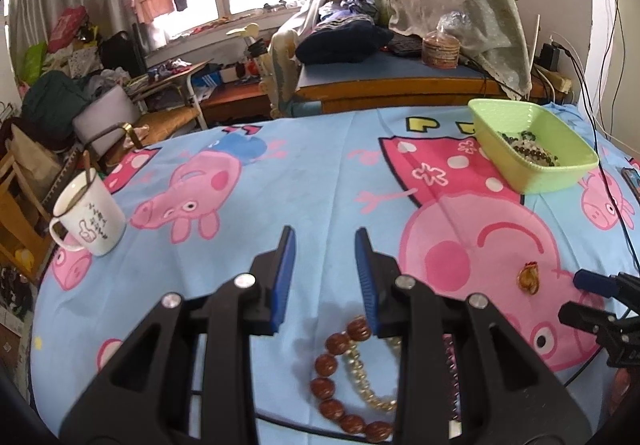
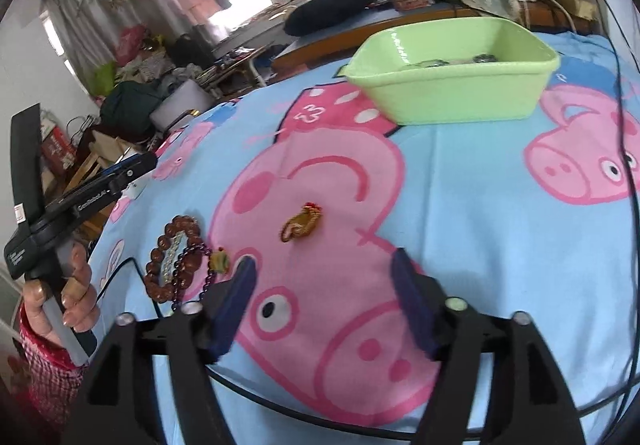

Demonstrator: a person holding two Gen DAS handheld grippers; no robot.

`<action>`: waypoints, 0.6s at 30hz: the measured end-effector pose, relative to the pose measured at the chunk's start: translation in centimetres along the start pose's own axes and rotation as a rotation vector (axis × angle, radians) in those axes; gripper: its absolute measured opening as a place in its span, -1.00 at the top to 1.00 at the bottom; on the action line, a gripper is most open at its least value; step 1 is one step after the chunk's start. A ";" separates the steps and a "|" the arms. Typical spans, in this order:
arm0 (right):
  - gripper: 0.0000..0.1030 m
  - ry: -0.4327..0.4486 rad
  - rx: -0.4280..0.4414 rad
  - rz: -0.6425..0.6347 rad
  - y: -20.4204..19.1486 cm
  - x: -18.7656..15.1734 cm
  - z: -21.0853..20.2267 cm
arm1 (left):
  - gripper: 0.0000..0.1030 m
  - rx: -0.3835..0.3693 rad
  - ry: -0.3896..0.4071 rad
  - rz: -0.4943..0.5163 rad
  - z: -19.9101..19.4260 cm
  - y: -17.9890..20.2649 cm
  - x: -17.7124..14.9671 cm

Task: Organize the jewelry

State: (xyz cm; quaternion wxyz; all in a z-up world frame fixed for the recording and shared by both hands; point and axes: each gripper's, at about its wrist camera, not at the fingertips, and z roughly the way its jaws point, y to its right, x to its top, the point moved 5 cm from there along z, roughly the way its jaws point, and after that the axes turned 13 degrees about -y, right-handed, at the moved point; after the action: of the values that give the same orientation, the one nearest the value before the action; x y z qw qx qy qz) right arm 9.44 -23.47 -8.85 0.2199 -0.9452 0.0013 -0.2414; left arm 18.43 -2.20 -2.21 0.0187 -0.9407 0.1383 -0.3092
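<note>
Both my grippers, left (image 1: 325,245) and right (image 2: 322,277), gape wide, holding nothing. Bracelets (image 1: 352,377) lie under left; charm (image 2: 301,225) ahead of right; tray (image 2: 452,101) beyond.

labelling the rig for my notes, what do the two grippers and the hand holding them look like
Both are black plastic with triangular cut-out frames, silver round bolts and flat blue finger pads. The left gripper shows bright blue pads; the right gripper has darker navy ones. From the right wrist view, the left gripper's body carries white lettering and a grey handle, held by a bare hand with a red-and-white checked sleeve.
</note>
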 end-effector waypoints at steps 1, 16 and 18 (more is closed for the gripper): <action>-0.05 -0.004 -0.008 -0.022 -0.5 0.0 0.2 | 0.44 -0.005 -0.003 -0.003 0.0 -0.3 -0.2; 0.96 0.002 0.010 -0.144 -4.9 -0.2 -1.1 | 0.44 -0.358 -0.049 0.055 -3.0 -2.9 -6.2; 1.00 -0.017 0.004 -0.211 -6.6 -0.5 -0.6 | 0.44 -0.354 -0.073 0.061 -2.5 -2.5 -6.9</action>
State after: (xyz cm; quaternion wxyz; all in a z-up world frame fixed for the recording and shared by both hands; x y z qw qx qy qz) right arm 8.07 -17.69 -5.89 0.1952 -0.9416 -0.1008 -0.2554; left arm 12.29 2.15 -3.87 -0.1329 -0.9352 0.2183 -0.2451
